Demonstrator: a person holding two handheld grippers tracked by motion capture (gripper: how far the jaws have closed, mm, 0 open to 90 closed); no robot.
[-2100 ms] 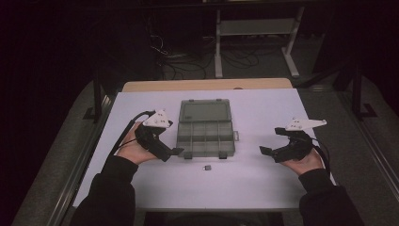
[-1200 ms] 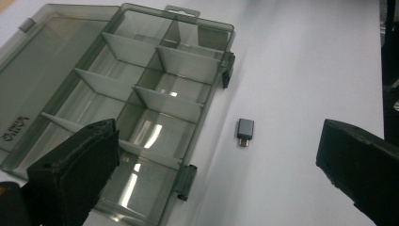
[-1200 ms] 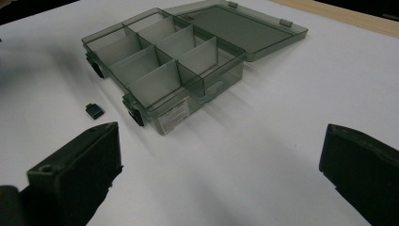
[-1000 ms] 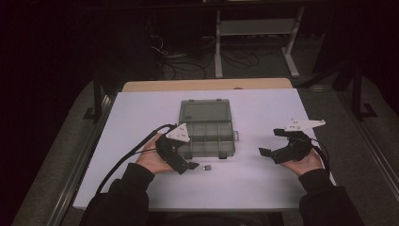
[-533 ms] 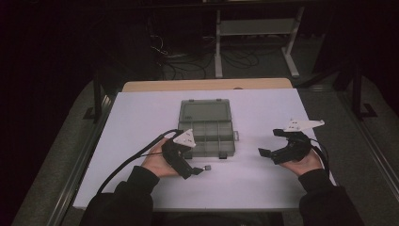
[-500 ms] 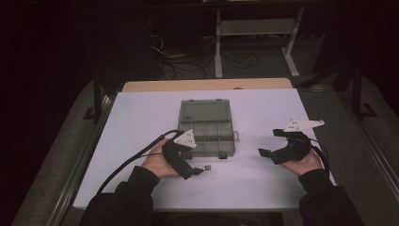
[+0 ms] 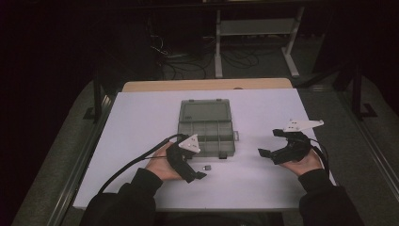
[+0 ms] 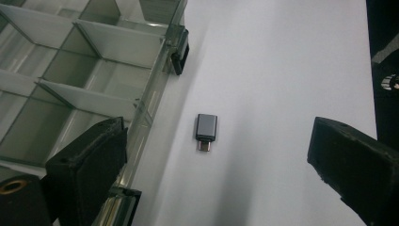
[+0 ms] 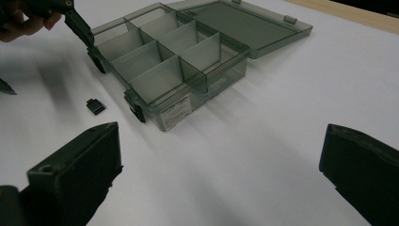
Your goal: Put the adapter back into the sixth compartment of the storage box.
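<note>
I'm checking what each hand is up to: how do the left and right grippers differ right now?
The left gripper points down with its jaws on either side of the small grey adapter, close beside the organiser box; the right gripper rests out on bare table, nothing between its jaws. The left's jaws have just been closing a little. Both are open and hold nothing.

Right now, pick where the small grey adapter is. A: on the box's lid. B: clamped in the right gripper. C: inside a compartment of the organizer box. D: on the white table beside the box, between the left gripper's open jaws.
D: the adapter lies on the bare table beside the box, untouched, with the left gripper open around it.
</note>
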